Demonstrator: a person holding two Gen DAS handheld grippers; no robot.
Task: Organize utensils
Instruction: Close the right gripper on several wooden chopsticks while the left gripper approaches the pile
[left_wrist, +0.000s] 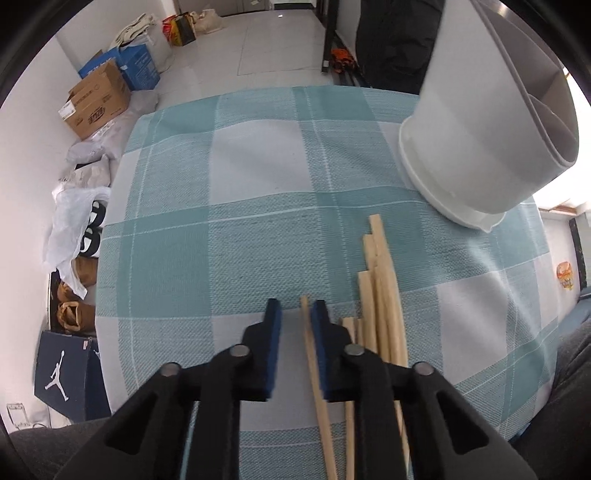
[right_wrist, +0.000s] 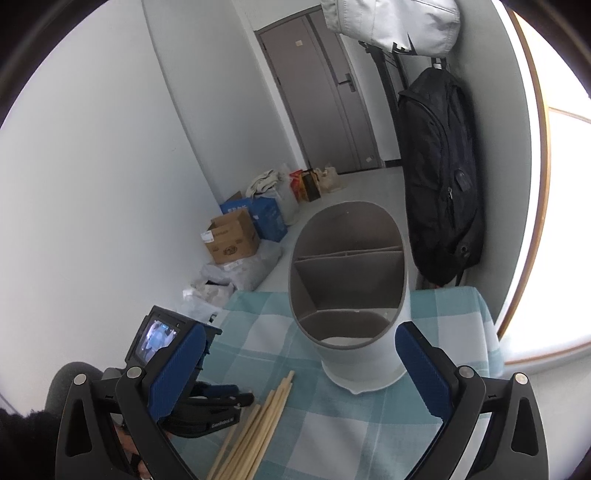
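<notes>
My left gripper (left_wrist: 296, 302) points steeply down at the checked tablecloth (left_wrist: 240, 166). Its blue pads stand close together with one wooden chopstick (left_wrist: 308, 332) between them. The stick lies against the right pad, and a strip of cloth shows between it and the left pad. A loose bundle of several chopsticks (left_wrist: 380, 295) lies just right of the fingers. The white utensil holder (left_wrist: 472, 147) stands at the far right. In the right wrist view my right gripper (right_wrist: 299, 369) hangs open, nothing in it, in front of the divided holder (right_wrist: 351, 295). The chopsticks (right_wrist: 255, 424) lie lower left, beside the left gripper (right_wrist: 236, 397).
The table's left and far edges drop to a floor with cardboard boxes (left_wrist: 98, 98), plastic bags (left_wrist: 74, 218) and a shoe box (left_wrist: 66, 373). A black backpack (right_wrist: 439, 173) hangs by the wall behind the holder. A person's dark trouser leg (left_wrist: 561, 387) is at the near right.
</notes>
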